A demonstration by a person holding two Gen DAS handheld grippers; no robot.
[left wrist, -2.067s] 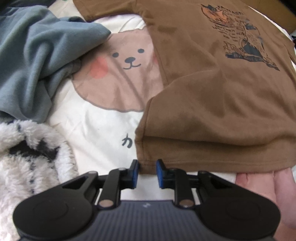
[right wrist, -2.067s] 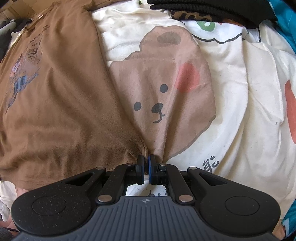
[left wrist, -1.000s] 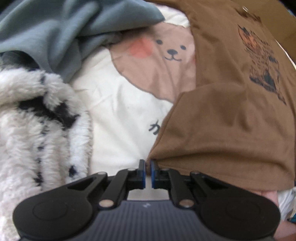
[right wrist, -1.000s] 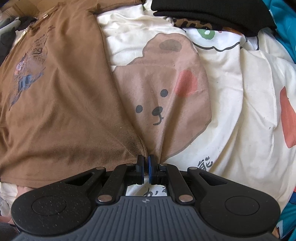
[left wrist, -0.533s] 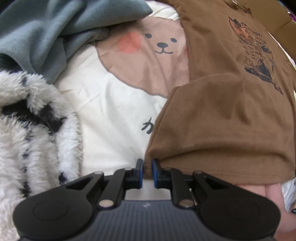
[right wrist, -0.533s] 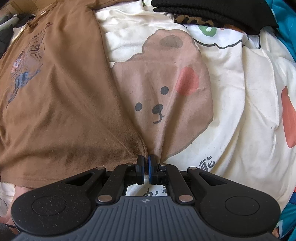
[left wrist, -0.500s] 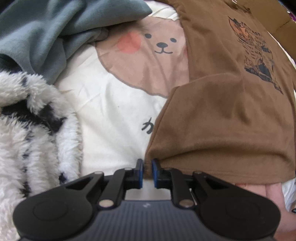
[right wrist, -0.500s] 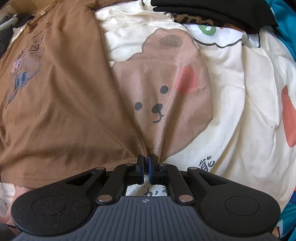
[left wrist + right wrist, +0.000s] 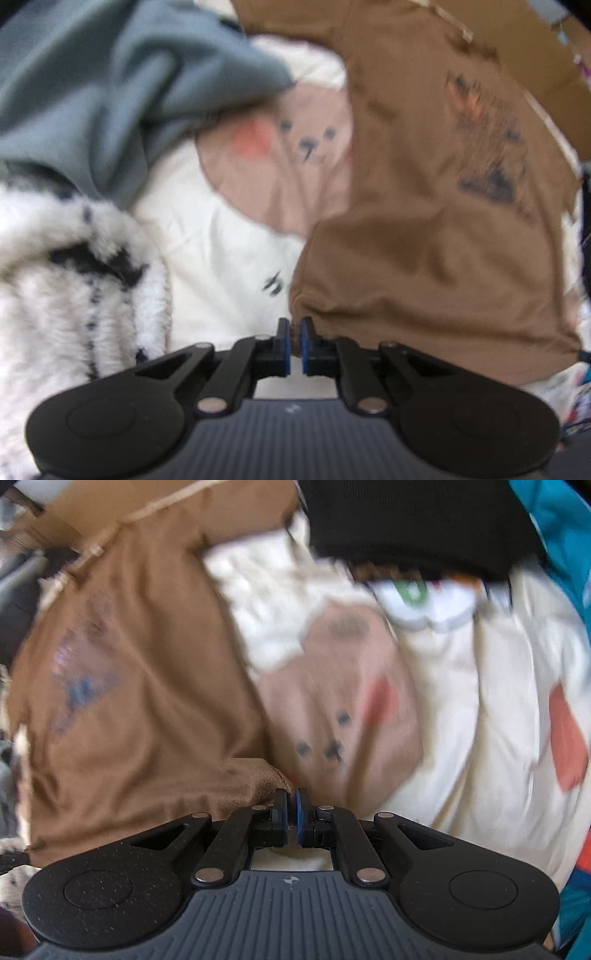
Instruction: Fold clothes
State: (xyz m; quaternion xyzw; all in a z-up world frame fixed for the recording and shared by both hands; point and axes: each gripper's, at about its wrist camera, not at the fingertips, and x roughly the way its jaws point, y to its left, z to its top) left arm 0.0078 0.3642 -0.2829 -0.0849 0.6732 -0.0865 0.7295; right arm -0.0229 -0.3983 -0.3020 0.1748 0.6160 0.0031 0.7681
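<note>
**A:** so how much room is there around the brown t-shirt [image 9: 436, 236]? Looks crowded.

**B:** Kinda. In the left wrist view, the upper left is taken up by a grey-blue garment [image 9: 103, 92], and a fluffy white-and-black fleece [image 9: 74, 280] fills the lower left. Between those and the shirt's left edge there's an open strip of the cream bear-print bedsheet [image 9: 229, 243]. At the upper right, a cardboard box [image 9: 532, 55] sits just beyond the shirt.

**A:** and the other side?

**B:** In the right wrist view the shirt [image 9: 140, 686] fills the left half. To its right is a wide stretch of sheet [image 9: 461, 716], with a black garment [image 9: 413, 520] along the top edge and teal fabric [image 9: 569, 539] down the far right.

**A:** claws?

**B:** The left claw [image 9: 294, 341] is closing, pads almost together, with the shirt's bottom-left hem corner pinched between them. The right claw [image 9: 290, 816] is clamped tight on the opposite hem corner, which bunches up right at the tips.

**A:** How's the shirt look?

**B:** Print side up on the bed, chest graphic far from the claws, hem edge puckered and lifted at both pinched corners. Everything's motion-blurred, so the print detail is unreadable.
</note>
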